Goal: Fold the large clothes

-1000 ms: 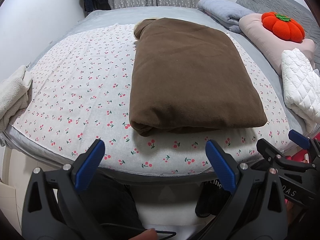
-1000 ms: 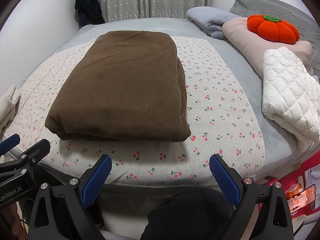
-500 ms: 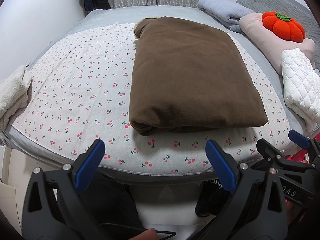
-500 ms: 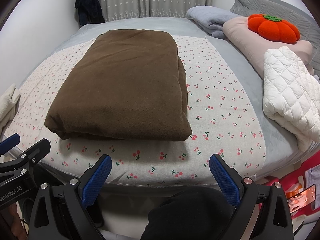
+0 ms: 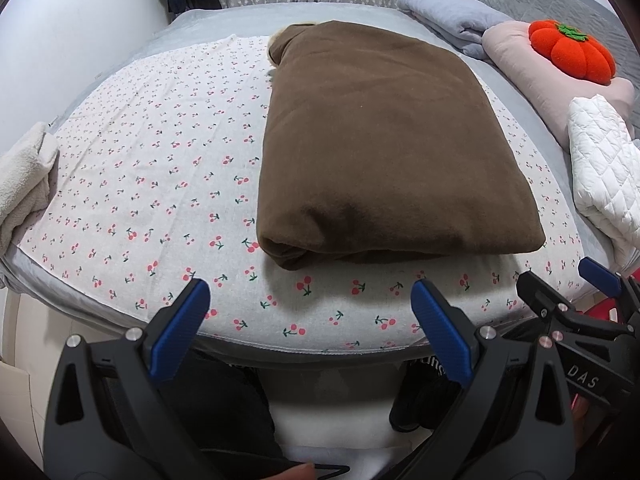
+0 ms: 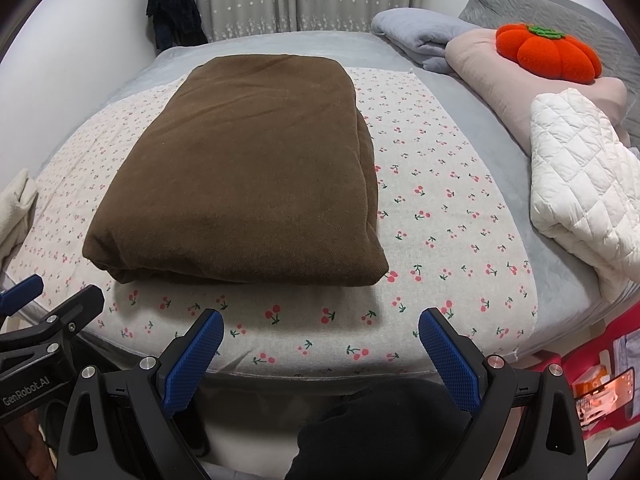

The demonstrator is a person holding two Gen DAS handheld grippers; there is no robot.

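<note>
A brown garment (image 5: 384, 152) (image 6: 256, 168) lies folded into a thick rectangle on a cherry-print sheet (image 5: 152, 176) (image 6: 448, 216) covering the bed. A pale lining shows at its far left corner in the left wrist view. My left gripper (image 5: 310, 300) is open, held off the bed's near edge, short of the garment's near fold. My right gripper (image 6: 320, 330) is open too, just in front of the bed edge and empty. Each gripper appears at the side of the other's view.
A white quilted item (image 6: 576, 188) lies at the right edge, beside a pink pillow (image 6: 500, 76) with an orange pumpkin cushion (image 6: 548, 56) and a grey blanket (image 6: 416, 36). A cream towel (image 5: 24, 184) sits at the left edge. Dark clothes (image 6: 172, 12) hang by the curtain.
Both grippers have crept slightly closer to the bed edge; the folded garment has not moved and both stay open.
</note>
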